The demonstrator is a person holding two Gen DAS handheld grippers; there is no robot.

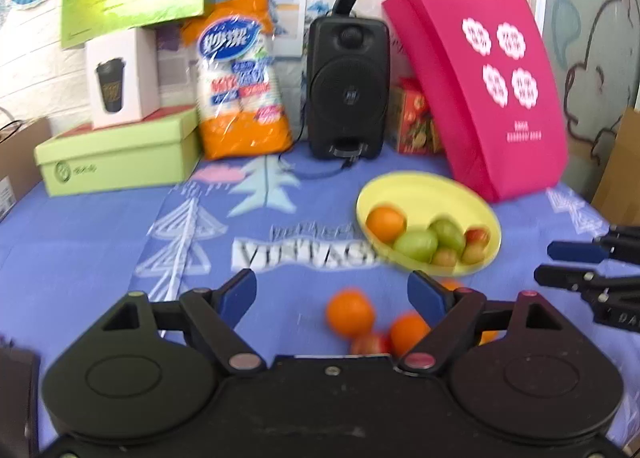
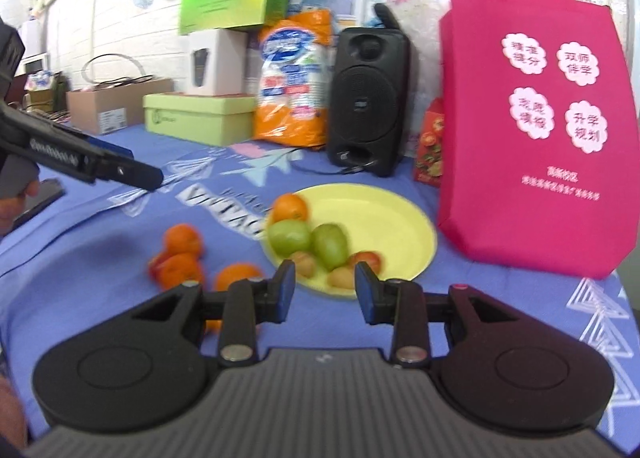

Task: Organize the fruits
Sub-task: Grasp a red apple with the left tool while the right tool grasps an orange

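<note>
Fruits are split between the yellow plate (image 2: 400, 218) and the blue cloth (image 1: 100, 238) beside it. On the plate: one orange (image 2: 290, 208) at the far edge, two green fruits (image 2: 308, 240) in the middle, and some small reddish-yellow fruits (image 2: 366, 260) toward the near rim; their exact count cannot be told through the blur. Off the plate, on its left side, lie several loose oranges (image 2: 182, 240) bunched together, with a small red fruit (image 1: 370, 344) touching them.

Left gripper (image 1: 332, 294) is spread wide and holds nothing; it hovers over the loose cluster, which shows between and just beyond its fingers. Right gripper (image 2: 325, 286) is parted to a moderate gap, also empty, poised at the near rim of the plate.

Judgement: the task looks partly done. Roughly half the fruit sits on the plate; the loose oranges and the red fruit to the plate's left remain to be moved, if the plate is the intended collecting place. Whether sorting by kind is wanted cannot be told.

Pink bag (image 2: 532, 118) and black speaker (image 2: 370, 98) stand behind the plate, untouched.
</note>
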